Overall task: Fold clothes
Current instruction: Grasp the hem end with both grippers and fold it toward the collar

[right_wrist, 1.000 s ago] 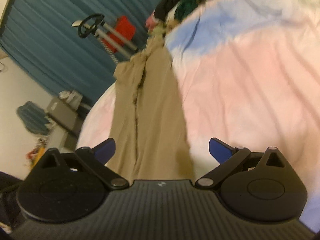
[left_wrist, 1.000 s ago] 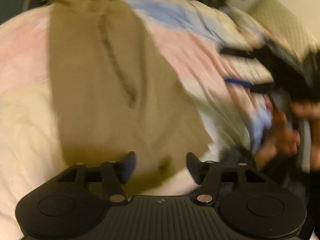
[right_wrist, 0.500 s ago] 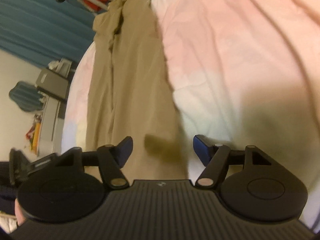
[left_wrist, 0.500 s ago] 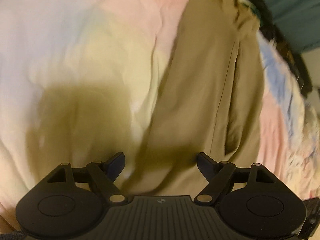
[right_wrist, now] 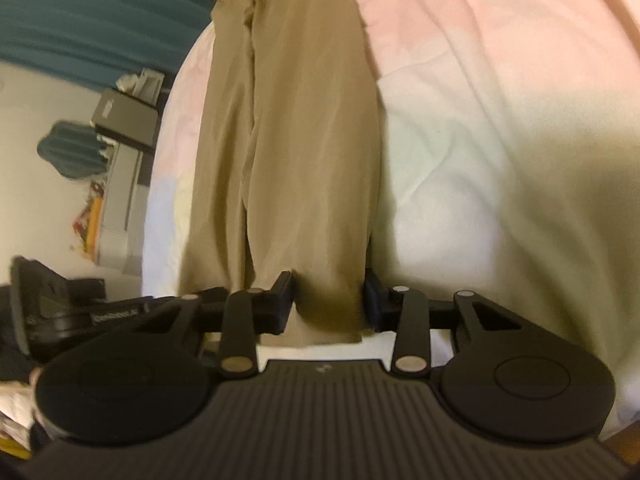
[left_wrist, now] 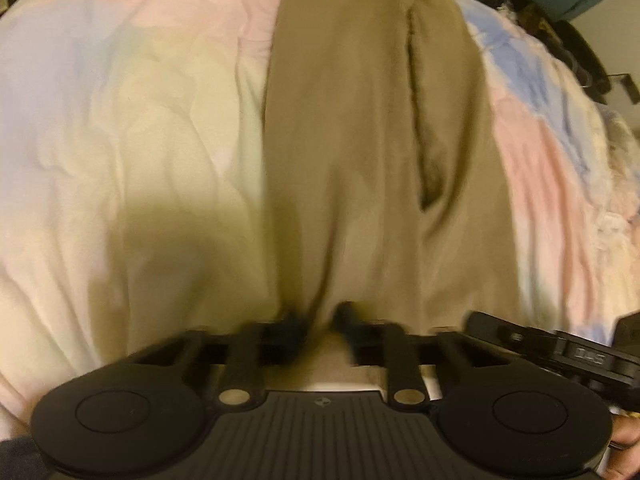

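Observation:
Khaki trousers (left_wrist: 360,160) lie stretched lengthwise away from me on a pastel bedspread (left_wrist: 120,140); they also show in the right wrist view (right_wrist: 288,140). My left gripper (left_wrist: 318,326) has its fingers closed on the trousers' near hem, pinching the cloth. My right gripper (right_wrist: 330,300) has its fingers pressed against both sides of the near hem at the other corner. The far waistband end is bunched near the top of both views.
The bedspread (right_wrist: 500,120) spreads wide on both sides of the trousers. A pile of dark clothes (left_wrist: 540,12) lies at the far end. A teal curtain (right_wrist: 100,12) and a grey cabinet (right_wrist: 124,120) stand beyond the bed's left edge.
Both grippers moved down to the trousers' near hem and their fingers closed from wide open onto the cloth.

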`<state>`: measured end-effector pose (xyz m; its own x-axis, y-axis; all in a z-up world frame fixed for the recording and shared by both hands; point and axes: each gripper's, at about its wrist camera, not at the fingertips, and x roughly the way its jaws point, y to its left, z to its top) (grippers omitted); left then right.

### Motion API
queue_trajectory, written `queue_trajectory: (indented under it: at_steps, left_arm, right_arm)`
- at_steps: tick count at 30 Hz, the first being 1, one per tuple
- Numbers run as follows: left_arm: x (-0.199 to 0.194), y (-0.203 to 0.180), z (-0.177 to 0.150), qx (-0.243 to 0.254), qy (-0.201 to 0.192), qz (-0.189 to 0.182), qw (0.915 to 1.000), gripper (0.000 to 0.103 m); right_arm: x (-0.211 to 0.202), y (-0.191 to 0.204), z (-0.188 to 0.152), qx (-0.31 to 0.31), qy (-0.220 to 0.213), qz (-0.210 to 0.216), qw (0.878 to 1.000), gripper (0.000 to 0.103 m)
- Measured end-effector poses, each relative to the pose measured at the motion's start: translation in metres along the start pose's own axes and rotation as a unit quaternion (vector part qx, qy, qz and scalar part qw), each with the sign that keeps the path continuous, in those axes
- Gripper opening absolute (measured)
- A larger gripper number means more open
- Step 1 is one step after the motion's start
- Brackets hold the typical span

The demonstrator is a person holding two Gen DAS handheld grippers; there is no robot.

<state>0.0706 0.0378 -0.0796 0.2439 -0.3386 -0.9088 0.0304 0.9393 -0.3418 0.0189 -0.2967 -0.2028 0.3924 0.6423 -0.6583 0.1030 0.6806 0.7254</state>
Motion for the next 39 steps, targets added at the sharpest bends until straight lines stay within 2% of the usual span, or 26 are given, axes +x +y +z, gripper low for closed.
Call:
queue_trajectory:
  at_steps: [2, 5, 9, 13, 17, 22, 25, 27, 29, 31, 36, 39]
  left_arm:
    - [-0.013, 0.006, -0.001, -0.010, -0.015, -0.032, 0.9993, 0.005]
    - [-0.036, 0.021, 0.001, -0.050, -0.049, -0.094, 0.9932, 0.004]
    - [-0.074, 0.030, 0.001, -0.088, -0.099, -0.174, 0.9757, 0.004]
    - [-0.115, 0.029, -0.007, -0.098, -0.144, -0.227, 0.9582, 0.003]
    - [-0.132, 0.016, -0.024, -0.095, -0.158, -0.263, 0.9470, 0.003]
    - [-0.145, 0.030, -0.085, -0.104, -0.148, -0.273, 0.9446, 0.003]
    - [-0.138, 0.035, -0.123, -0.128, -0.139, -0.286, 0.9395, 0.003]
    - [-0.132, 0.040, -0.129, -0.142, -0.138, -0.291, 0.9359, 0.003]
    - [-0.124, 0.043, -0.121, -0.151, -0.141, -0.292, 0.9339, 0.003]
    - [-0.124, 0.042, -0.108, -0.149, -0.147, -0.285, 0.9354, 0.003]
    - [-0.111, 0.031, -0.047, -0.148, -0.165, -0.259, 0.9401, 0.003]
    - [-0.099, 0.016, -0.002, -0.141, -0.193, -0.232, 0.9429, 0.003]
  right_arm:
    - [-0.002, 0.007, 0.001, -0.014, 0.000, -0.002, 1.000, 0.014]
    - [-0.018, 0.019, 0.005, -0.031, -0.016, 0.015, 0.999, 0.013]
    - [-0.060, 0.035, 0.015, -0.039, -0.069, 0.046, 0.996, 0.012]
    - [-0.108, 0.053, 0.019, -0.044, -0.128, 0.072, 0.988, 0.012]
    - [-0.148, 0.061, 0.008, -0.057, -0.168, 0.098, 0.979, 0.012]
    - [-0.165, 0.054, -0.036, -0.076, -0.177, 0.090, 0.977, 0.012]
    - [-0.162, 0.044, -0.059, -0.058, -0.170, 0.089, 0.980, 0.012]
    - [-0.158, 0.039, -0.066, -0.047, -0.166, 0.091, 0.981, 0.012]
    - [-0.154, 0.038, -0.062, -0.045, -0.165, 0.095, 0.981, 0.012]
    - [-0.151, 0.042, -0.049, -0.058, -0.172, 0.086, 0.980, 0.012]
    - [-0.132, 0.057, 0.014, -0.059, -0.183, 0.083, 0.978, 0.012]
    - [-0.111, 0.062, 0.063, -0.047, -0.189, 0.070, 0.978, 0.012]
